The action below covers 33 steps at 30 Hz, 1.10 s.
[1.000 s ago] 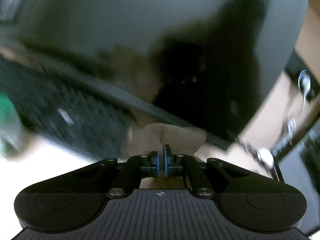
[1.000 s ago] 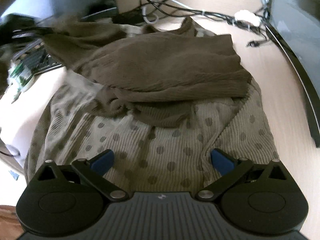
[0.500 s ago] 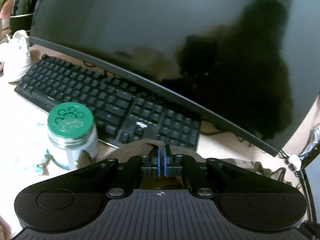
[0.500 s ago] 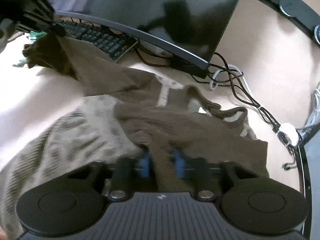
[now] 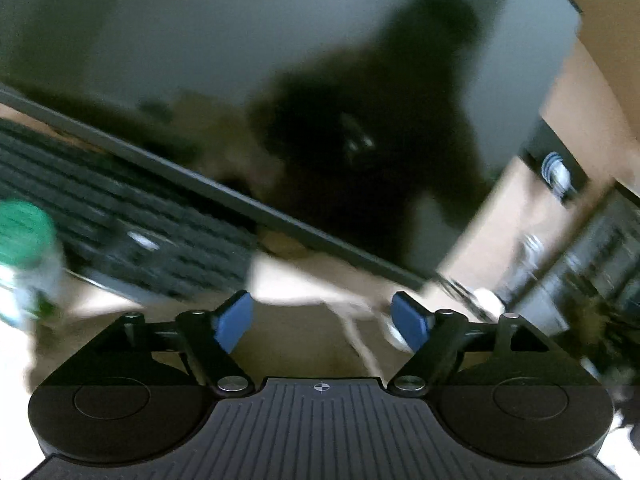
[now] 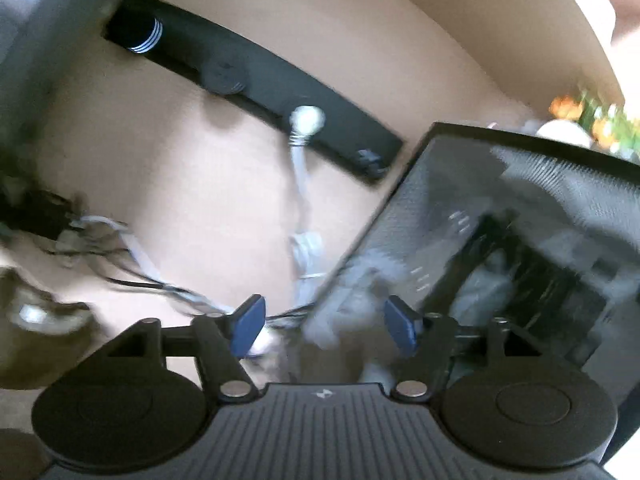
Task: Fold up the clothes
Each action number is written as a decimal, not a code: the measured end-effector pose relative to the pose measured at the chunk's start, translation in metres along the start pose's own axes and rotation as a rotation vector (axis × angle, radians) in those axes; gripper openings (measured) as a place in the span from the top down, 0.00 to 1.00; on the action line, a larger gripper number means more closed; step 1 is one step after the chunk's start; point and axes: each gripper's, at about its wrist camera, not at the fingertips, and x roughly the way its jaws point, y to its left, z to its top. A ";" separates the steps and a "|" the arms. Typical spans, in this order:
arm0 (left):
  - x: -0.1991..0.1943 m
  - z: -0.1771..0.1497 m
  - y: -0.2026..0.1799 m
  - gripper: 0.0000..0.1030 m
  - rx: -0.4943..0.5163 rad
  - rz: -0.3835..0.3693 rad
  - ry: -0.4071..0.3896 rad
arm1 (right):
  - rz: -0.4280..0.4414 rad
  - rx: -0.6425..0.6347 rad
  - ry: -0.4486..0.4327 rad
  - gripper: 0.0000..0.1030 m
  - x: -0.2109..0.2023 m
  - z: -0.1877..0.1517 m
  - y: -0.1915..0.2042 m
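Both views are motion-blurred. My left gripper is open with nothing between its blue pads; a pale brown patch of the garment lies blurred just below and beyond them. My right gripper is open too, holding nothing, and points at cables and a second screen. A brown edge of the garment shows at the far left of the right wrist view, well away from the fingers.
A large dark monitor fills the left wrist view, with a black keyboard under it and a green-lidded jar at left. White cables, a black bar and another monitor lie on the tan desk.
Both grippers have opened and let go of the brown garment. The right gripper has swung right, away from the clothes toward the cables and second screen; the left view has tilted.
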 end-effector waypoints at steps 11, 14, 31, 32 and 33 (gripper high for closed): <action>0.102 -0.049 -0.020 0.30 0.055 0.155 0.157 | 0.517 0.288 0.343 0.34 0.018 -0.086 0.054; 0.096 -0.033 -0.003 0.29 0.007 0.251 0.108 | 0.541 0.292 0.309 0.34 0.030 -0.075 0.046; 0.139 -0.066 -0.047 0.14 0.024 0.016 0.205 | 0.443 -0.003 0.263 0.43 0.170 -0.058 0.102; 0.141 -0.063 -0.044 0.15 0.013 0.027 0.200 | 0.433 0.012 0.264 0.43 0.174 -0.057 0.101; 0.143 -0.060 -0.042 0.16 0.001 0.038 0.195 | 0.426 0.026 0.272 0.43 0.176 -0.057 0.100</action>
